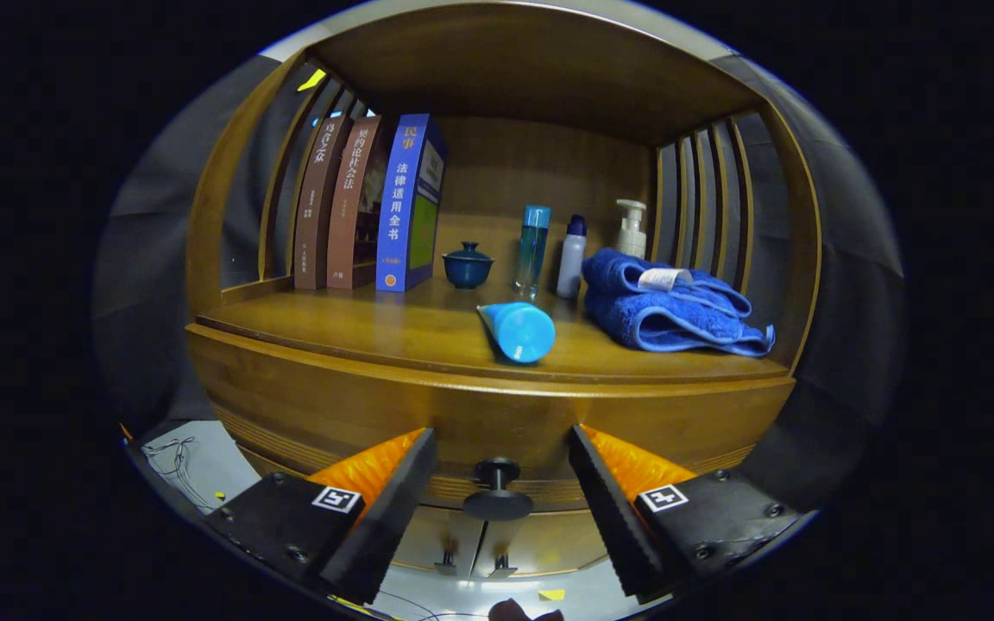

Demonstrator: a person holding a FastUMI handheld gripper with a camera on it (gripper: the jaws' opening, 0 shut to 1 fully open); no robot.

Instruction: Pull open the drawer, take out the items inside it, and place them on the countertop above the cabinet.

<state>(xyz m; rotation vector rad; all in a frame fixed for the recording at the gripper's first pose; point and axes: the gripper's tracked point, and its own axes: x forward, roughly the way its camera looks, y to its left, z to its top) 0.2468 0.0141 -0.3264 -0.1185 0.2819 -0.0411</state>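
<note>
The wooden cabinet's drawer front (497, 414) curves across just ahead of my fingers, closed. Its dark round knob (497, 492) sits between the two fingers, which stand apart on either side of it without touching. My gripper (501, 444) is open. Above the drawer lies the countertop (376, 332), and on it a light blue tube (517, 330) lies on its side near the front edge. The drawer's inside is hidden.
On the countertop stand three books (368, 207) at the back left, a small dark lidded cup (468, 266), a tall blue bottle (532, 248), a white bottle (572, 257), a pump bottle (632, 228) and a folded blue towel (670, 302). Slatted side walls and a top board enclose the shelf.
</note>
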